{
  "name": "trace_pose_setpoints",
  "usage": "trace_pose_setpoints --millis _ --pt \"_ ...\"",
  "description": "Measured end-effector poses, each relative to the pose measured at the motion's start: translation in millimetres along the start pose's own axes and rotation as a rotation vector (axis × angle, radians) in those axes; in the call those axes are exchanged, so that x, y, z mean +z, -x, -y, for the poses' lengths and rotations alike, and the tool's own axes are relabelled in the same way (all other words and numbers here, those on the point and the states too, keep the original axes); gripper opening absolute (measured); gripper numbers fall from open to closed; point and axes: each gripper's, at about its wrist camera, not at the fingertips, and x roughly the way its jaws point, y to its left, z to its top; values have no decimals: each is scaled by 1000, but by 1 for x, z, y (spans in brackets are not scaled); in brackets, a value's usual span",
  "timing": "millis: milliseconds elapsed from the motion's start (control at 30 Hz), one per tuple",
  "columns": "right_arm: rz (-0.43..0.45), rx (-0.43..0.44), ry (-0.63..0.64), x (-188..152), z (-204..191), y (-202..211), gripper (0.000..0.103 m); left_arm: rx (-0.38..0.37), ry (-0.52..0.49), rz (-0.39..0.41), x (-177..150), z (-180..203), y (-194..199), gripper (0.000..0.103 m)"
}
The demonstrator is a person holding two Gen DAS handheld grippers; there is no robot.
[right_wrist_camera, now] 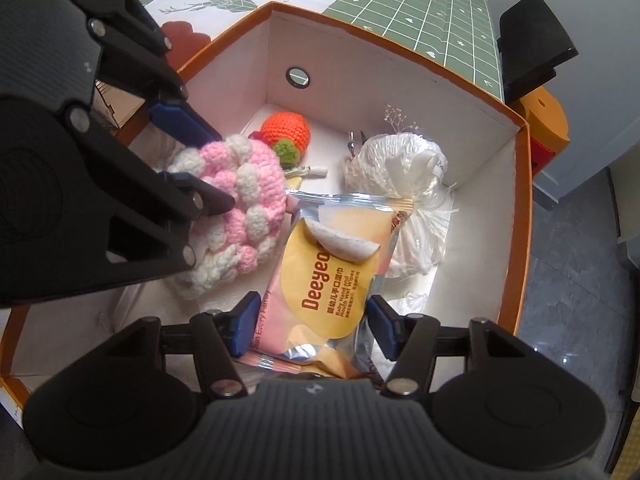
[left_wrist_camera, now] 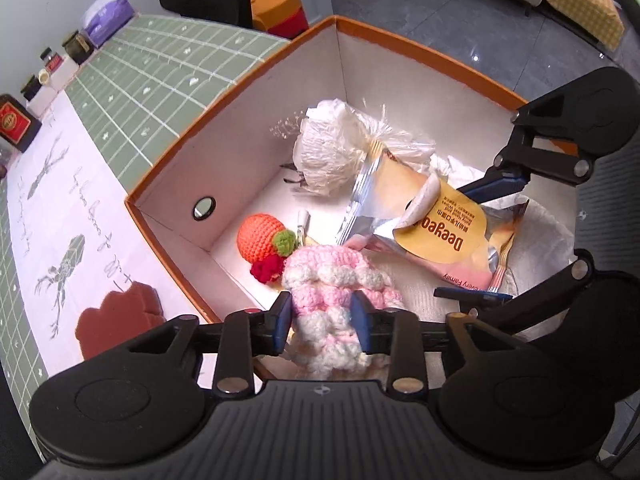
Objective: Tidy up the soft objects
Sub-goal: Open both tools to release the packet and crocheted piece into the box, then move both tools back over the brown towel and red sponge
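Note:
An orange-rimmed white box (left_wrist_camera: 240,152) (right_wrist_camera: 400,52) holds the soft things. My left gripper (left_wrist_camera: 322,314) (right_wrist_camera: 208,164) is shut on a pink and white crocheted pouch (left_wrist_camera: 336,280) (right_wrist_camera: 240,196) and holds it inside the box at its near edge. My right gripper (right_wrist_camera: 312,326) (left_wrist_camera: 476,240) is open, its fingers on either side of a yellow and pink Deeyeo wet-wipes pack (right_wrist_camera: 328,276) (left_wrist_camera: 432,232) that lies in the box. An orange crocheted fruit (left_wrist_camera: 260,236) (right_wrist_camera: 286,132) and a white plastic-wrapped bundle (left_wrist_camera: 332,152) (right_wrist_camera: 404,184) lie deeper in the box.
The box stands on a table with a green grid cloth (left_wrist_camera: 160,68) (right_wrist_camera: 420,4) and a white runner (left_wrist_camera: 68,208). A dark red sponge-like pad (left_wrist_camera: 116,320) lies by the box. Jars (left_wrist_camera: 78,46) and a purple tissue pack (left_wrist_camera: 106,18) stand along the wall.

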Motion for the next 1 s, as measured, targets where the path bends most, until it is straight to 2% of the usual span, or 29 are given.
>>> trace_pose_setpoints --millis 67,167,300,433,600,767,1000 --pt "-4 1 -1 1 -1 2 59 -3 4 12 -2 -2 3 42" --pt "1 -6 2 2 -4 9 68 1 17 46 -6 -5 13 42" --pt "9 -38 11 2 -9 21 69 -39 41 91 -15 -9 33 42" --pt "13 -41 -4 2 -17 36 69 -45 51 118 -28 -14 54 42" --pt "66 -35 -15 6 -37 62 69 -20 77 171 -56 -26 85 42" --pt "152 23 -36 15 -62 87 69 27 144 224 -90 -48 116 42" --pt "201 82 -2 36 -110 99 69 119 275 236 -142 -96 145 42"
